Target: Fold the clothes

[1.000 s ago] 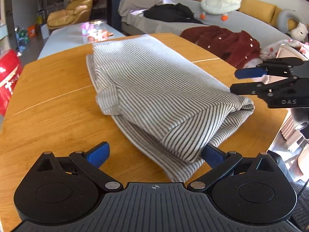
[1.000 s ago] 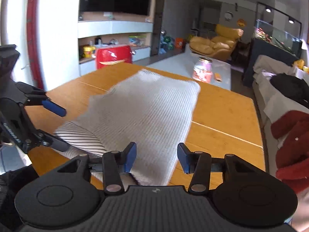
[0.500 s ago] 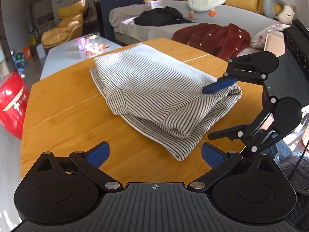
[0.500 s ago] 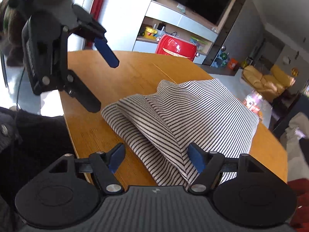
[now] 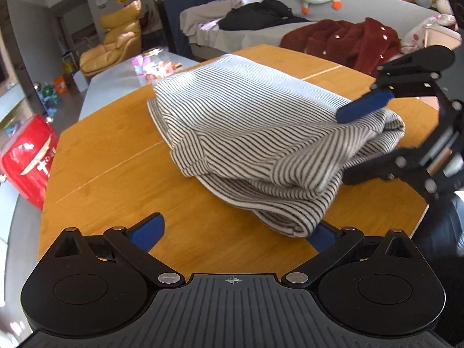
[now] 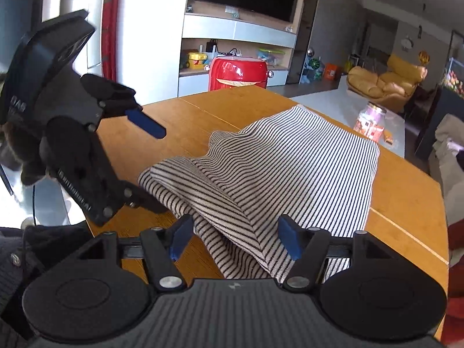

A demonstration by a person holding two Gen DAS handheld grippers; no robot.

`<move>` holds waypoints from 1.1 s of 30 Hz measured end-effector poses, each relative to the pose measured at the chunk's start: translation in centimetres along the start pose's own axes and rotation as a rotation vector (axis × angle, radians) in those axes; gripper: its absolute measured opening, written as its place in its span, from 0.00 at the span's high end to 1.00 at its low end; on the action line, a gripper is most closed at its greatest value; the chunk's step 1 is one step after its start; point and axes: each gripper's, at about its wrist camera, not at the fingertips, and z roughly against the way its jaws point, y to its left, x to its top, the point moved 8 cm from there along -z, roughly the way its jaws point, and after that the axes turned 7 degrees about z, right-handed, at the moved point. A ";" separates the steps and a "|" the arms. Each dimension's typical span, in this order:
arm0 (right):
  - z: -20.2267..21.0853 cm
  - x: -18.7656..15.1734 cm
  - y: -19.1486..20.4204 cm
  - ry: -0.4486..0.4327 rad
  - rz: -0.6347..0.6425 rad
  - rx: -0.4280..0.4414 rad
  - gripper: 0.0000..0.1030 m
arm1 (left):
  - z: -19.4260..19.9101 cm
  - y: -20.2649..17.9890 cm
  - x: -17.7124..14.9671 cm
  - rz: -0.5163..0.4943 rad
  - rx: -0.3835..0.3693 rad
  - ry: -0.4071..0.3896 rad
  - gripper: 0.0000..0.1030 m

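Both grippers have closed in: left gripper (image 5: pixel 232 229) and right gripper (image 6: pixel 235 237), jaws spread, straddle the folded striped shirt's (image 5: pixel 261 133) near corners on the desk (image 5: pixel 116 185), seemingly to lift them.

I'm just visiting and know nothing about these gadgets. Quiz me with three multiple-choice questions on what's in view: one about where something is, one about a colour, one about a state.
1. Where does the striped garment lie?
A. On the wooden table
B. On the sofa
C. On the floor

2. What colour is the coat on the sofa behind the table?
A. Green
B. Dark red
C. White

3. How do the jaws of the right gripper stand?
A. Shut tight on the cloth
B. Shut on nothing
C. Open, with a fold of the cloth between them

Answers:
1. A, the folded stripes rest on the orange-brown tabletop.
2. B, the fluffy coat draped on the grey sofa is dark red.
3. C, the blue pads stand well apart on either side of the fabric.
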 end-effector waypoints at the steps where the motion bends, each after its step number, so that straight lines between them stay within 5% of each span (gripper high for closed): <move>1: 0.3 -0.1 0.3 -0.003 0.034 -0.020 0.24 | 0.0 0.2 0.3 0.016 0.000 -0.007 0.00; 8: -0.9 -1.3 1.6 0.034 0.245 -0.167 0.21 | -0.2 1.7 1.6 0.198 -0.078 -0.005 0.00; 10: -1.9 -1.0 1.0 0.041 0.299 -0.238 0.32 | -0.3 2.1 1.9 0.258 -0.108 0.001 0.00; 11: -2.4 -0.9 0.6 0.050 0.299 -0.237 0.52 | -0.4 2.3 2.0 0.287 -0.123 0.004 0.00; 17: -3.4 -0.3 -0.4 0.087 0.300 -0.186 0.68 | 2.2 3.9 3.4 0.316 -0.206 -0.067 0.00; 22: -2.6 0.8 0.2 0.138 0.278 -0.082 0.73 | 2.3 6.8 7.9 0.285 -0.140 -0.173 0.00; 25: -1.1 1.9 1.0 0.166 0.277 -0.010 0.74 | -1.2 6.4 9.9 0.177 -0.124 -0.137 0.01; 29: 2.3 4.4 1.2 0.180 0.303 0.067 0.76 | -5.8 6.4 10.0 0.132 -0.142 -0.057 0.19; 33: 6.6 11.3 -2.3 0.091 0.234 0.133 0.77 | -7.8 6.8 9.2 0.132 -0.207 -0.020 0.22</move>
